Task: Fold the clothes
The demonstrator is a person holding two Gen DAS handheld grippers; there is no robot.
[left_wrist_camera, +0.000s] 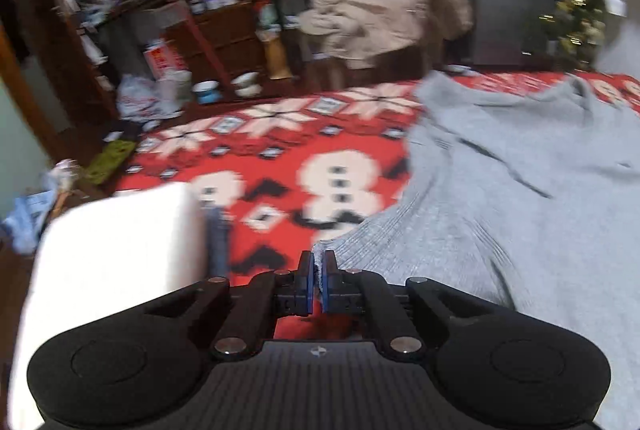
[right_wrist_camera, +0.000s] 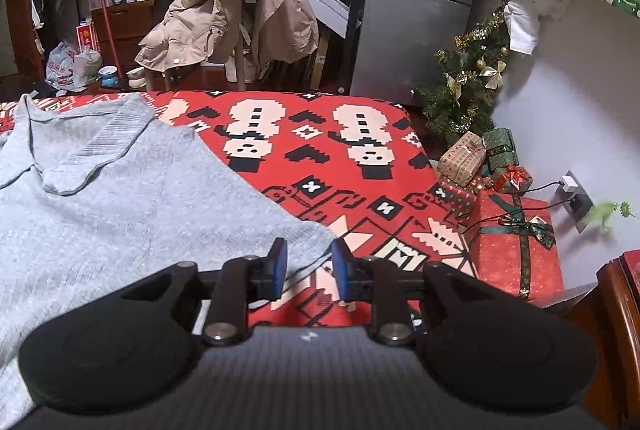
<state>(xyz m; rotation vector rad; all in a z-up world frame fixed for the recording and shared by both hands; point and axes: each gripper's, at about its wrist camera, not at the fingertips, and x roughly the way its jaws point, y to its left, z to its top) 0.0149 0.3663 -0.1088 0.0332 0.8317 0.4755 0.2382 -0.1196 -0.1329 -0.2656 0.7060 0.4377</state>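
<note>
Two grippers are seen over a grey sweater (right_wrist_camera: 100, 198) that is spread flat on a red blanket (right_wrist_camera: 320, 158) patterned with snowmen. On the left gripper (left_wrist_camera: 317, 270) the blue pads (left_wrist_camera: 306, 276) are pressed nearly together, and a corner of the sweater's edge is pinched between them. On the right gripper (right_wrist_camera: 308, 262) the fingers are parted, and the sweater's near right corner is framed in the gap without being pressed by either pad. The collar is seen lying toward the far side of the blanket. A white folded item (left_wrist_camera: 116, 250) is seen left of the left gripper. Behind the blanket, a beige coat (right_wrist_camera: 236, 2) is draped over a chair, and a small Christmas tree (right_wrist_camera: 468, 86) and wrapped gifts (right_wrist_camera: 516, 242) are seen at right.
</note>
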